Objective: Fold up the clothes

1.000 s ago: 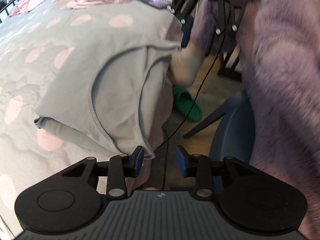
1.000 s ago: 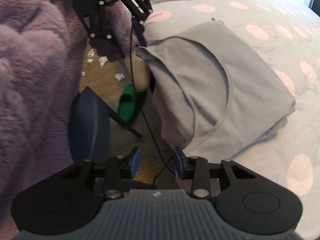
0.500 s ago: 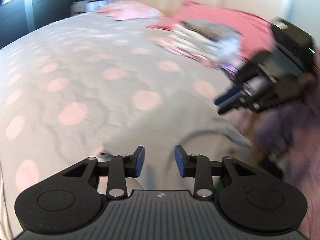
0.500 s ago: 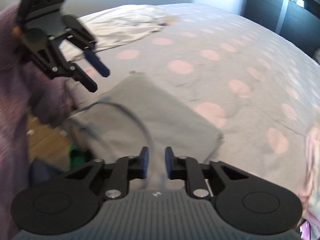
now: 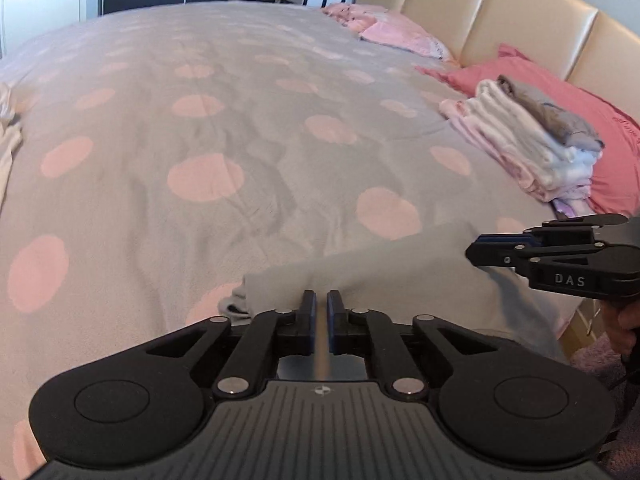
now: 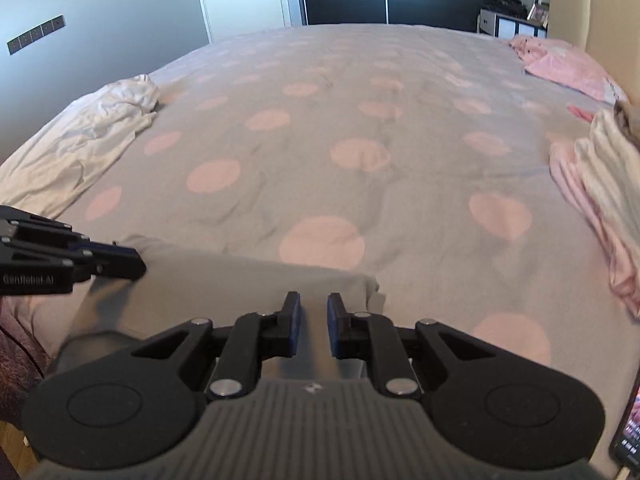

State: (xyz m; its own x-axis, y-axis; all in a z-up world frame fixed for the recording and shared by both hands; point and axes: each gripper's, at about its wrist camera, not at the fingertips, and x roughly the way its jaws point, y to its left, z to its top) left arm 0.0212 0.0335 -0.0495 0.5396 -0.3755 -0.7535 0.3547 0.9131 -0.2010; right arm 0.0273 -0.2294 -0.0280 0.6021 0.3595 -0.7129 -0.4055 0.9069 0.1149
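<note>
A folded grey garment (image 5: 380, 276) lies at the near edge of the bed; it also shows in the right wrist view (image 6: 240, 284). My left gripper (image 5: 319, 322) sits low over its near left part, jaws almost shut with a thin gap, nothing clearly pinched. My right gripper (image 6: 313, 326) sits over the garment's near right part, jaws a little apart and empty. Each gripper shows in the other's view, the right one (image 5: 560, 256) and the left one (image 6: 68, 260), both at the garment's side edges.
The bed has a grey cover with pink dots (image 5: 200, 140). A stack of folded clothes (image 5: 532, 140) rests by a red pillow (image 5: 568, 92) at the right. A crumpled white garment (image 6: 88, 132) lies at the left. A phone (image 6: 628, 436) lies at the bottom right.
Both grippers swung up from the bed's side edge and floor to point across the bed. Their jaws narrowed. The grey garment now lies flat under them.
</note>
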